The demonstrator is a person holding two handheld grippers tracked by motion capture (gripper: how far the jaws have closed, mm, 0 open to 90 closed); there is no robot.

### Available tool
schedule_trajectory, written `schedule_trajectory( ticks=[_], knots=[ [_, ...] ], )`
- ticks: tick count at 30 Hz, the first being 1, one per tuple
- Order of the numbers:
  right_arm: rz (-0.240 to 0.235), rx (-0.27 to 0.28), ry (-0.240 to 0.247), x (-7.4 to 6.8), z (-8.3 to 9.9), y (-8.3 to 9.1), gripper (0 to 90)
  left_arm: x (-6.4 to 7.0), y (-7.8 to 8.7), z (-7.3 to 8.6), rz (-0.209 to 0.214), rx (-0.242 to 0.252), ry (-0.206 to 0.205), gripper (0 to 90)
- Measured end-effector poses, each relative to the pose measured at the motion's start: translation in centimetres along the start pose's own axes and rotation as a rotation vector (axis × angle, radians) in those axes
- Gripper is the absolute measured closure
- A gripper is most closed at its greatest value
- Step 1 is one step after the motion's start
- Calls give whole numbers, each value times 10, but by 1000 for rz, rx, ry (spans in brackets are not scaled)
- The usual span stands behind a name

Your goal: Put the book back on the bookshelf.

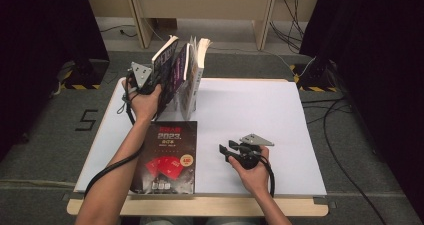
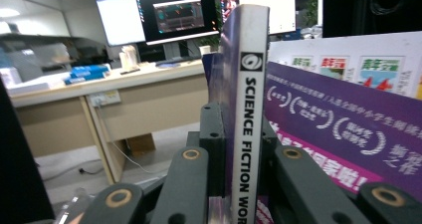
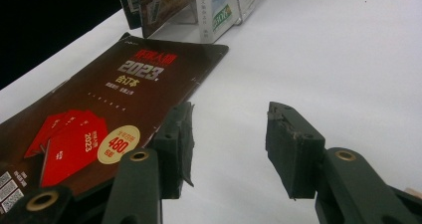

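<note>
Three books stand leaning at the table's far left. My left gripper [image 1: 152, 82] is shut on the leftmost one, a dark book [image 1: 165, 60] whose white spine [image 2: 247, 124] reads "SCIENCE FICTION WOR..." and runs up between the jaws. A purple-covered book [image 2: 338, 134] leans just right of it, and a white book [image 1: 196, 80] stands beyond. A dark red "2023" book [image 1: 167, 155] lies flat at the near left. My right gripper [image 1: 225, 149] rests low on the white table [image 1: 260, 110] just right of that flat book [image 3: 94, 114], open and empty.
Beyond the table stand wooden desk legs [image 1: 140, 15], floor cables [image 1: 340, 135] and black curtains at both sides. In the left gripper view a desk with monitors [image 2: 164, 15] is in the background. The table's right half is bare white surface.
</note>
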State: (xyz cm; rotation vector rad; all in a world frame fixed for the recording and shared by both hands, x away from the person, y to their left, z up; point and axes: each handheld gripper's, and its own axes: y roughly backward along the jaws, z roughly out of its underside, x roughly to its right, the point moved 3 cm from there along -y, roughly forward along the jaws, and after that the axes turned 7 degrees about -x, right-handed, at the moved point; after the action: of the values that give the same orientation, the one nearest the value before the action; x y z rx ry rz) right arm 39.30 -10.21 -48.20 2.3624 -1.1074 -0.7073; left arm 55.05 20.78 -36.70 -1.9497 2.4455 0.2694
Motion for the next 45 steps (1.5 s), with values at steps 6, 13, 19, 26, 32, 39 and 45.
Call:
schedule_trajectory(
  ticks=[6, 13, 19, 26, 32, 39, 45],
  knots=[
    [1, 0, -3, 0, 0, 0, 538, 6, 2, -2, 58, -34, 50, 708],
    [4, -2, 0, 0, 0, -1, 538, 14, 3, -7, 114, -52, 62, 620],
    [5, -4, 3, 0, 0, -1, 538, 13, 7, -10, 128, -45, 71, 599],
    [5, -2, 4, -1, 0, -1, 538, 15, 16, -16, 161, -31, 90, 574],
    [9, 4, 4, 0, -1, 1, 538, 16, 22, -19, 172, -26, 117, 568],
    [11, 4, 8, 0, -1, 0, 537, 23, 18, -24, 181, -39, 80, 586],
    [7, 4, 4, 0, -1, 1, 537, 32, 14, -27, 185, -58, 40, 653]
  ],
)
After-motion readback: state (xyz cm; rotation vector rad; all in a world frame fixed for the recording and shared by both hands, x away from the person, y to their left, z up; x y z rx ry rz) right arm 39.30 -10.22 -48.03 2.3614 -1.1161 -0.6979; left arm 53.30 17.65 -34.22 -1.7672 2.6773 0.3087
